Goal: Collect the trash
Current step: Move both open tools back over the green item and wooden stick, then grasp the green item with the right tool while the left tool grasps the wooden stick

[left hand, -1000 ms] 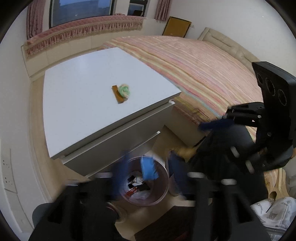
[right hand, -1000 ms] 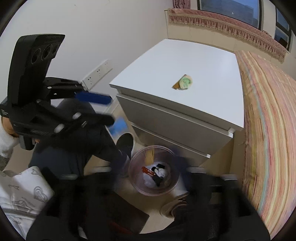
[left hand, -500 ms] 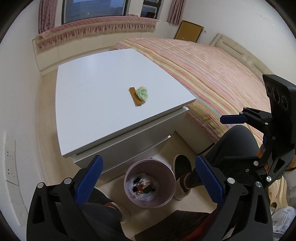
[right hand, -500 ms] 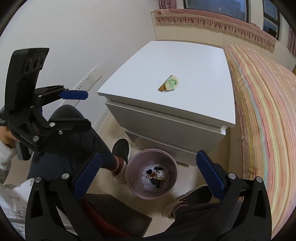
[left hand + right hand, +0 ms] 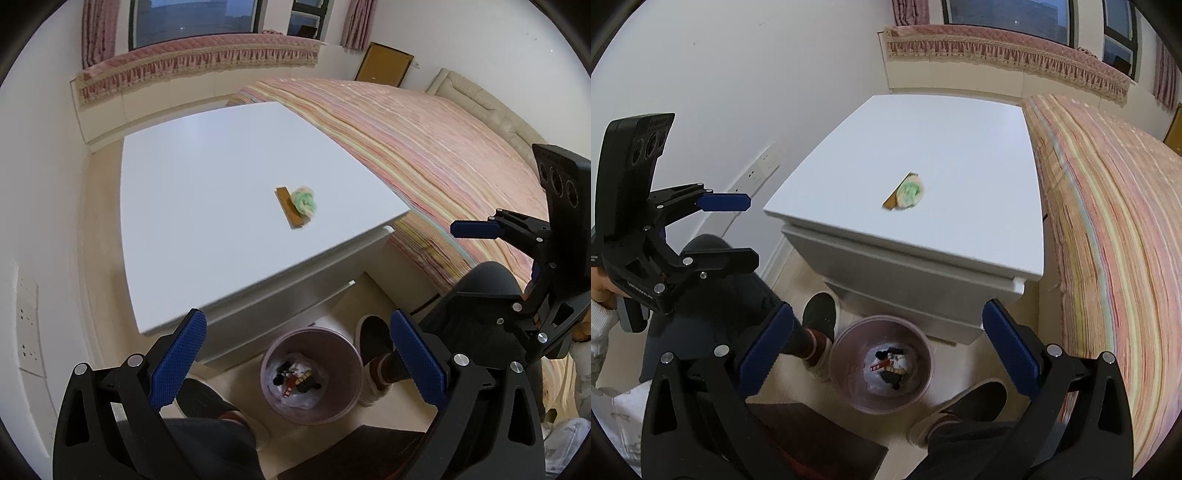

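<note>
A crumpled green-and-white wrapper point(image 5: 304, 200) lies against a flat brown packet point(image 5: 289, 209) on the white dresser top point(image 5: 207, 206); the wrapper also shows in the right wrist view point(image 5: 911, 190). A pink waste bin point(image 5: 310, 374) with trash inside stands on the floor in front of the dresser, also in the right wrist view point(image 5: 881, 367). My left gripper point(image 5: 295, 362) is open and empty, held above the bin. My right gripper point(image 5: 884, 349) is open and empty, also above the bin. Each gripper shows in the other's view, the right point(image 5: 480, 229) and the left point(image 5: 727, 203).
A bed with a striped pink cover point(image 5: 424, 147) lies right of the dresser. The person's legs and shoes point(image 5: 820, 314) flank the bin. Wall sockets point(image 5: 26, 332) are on the left wall. A dark mat point(image 5: 820, 435) lies on the floor.
Both grippers have risen and tilted up from the bin toward the dresser top. The jaws, blurred one second ago, now stand wide open and sharp. The trash on the dresser has not moved.
</note>
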The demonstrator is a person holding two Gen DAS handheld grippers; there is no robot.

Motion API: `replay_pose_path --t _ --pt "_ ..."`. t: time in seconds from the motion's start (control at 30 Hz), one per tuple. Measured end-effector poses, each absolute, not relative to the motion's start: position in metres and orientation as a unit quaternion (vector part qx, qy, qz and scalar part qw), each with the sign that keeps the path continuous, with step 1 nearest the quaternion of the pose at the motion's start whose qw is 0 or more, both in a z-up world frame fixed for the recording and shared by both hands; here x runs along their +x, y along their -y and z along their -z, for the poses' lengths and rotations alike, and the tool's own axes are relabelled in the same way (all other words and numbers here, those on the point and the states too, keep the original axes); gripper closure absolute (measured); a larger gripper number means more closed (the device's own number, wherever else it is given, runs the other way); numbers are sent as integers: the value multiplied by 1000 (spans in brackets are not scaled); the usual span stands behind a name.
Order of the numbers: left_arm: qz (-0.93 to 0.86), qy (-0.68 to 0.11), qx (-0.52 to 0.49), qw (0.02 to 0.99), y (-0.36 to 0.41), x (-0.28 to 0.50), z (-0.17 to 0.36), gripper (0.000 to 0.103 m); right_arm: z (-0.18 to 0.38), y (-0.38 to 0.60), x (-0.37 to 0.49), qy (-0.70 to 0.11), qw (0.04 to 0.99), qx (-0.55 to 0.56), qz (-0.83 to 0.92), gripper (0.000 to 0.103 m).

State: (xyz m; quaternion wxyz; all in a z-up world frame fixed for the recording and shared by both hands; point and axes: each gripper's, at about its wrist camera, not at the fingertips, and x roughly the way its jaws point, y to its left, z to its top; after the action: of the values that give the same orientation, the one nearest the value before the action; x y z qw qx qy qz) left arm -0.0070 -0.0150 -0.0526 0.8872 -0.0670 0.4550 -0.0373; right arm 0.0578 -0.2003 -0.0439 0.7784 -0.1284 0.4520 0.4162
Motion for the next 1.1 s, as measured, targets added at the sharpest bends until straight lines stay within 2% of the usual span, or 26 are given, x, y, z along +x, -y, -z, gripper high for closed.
replay_pose_path --t 0.67,1.1 --pt "36 -473 -53 879 -13 46 68 7 65 146 146 -458 790 -132 -386 3" --pt "53 -486 -45 871 -13 59 81 7 86 122 169 -464 781 -135 -395 3"
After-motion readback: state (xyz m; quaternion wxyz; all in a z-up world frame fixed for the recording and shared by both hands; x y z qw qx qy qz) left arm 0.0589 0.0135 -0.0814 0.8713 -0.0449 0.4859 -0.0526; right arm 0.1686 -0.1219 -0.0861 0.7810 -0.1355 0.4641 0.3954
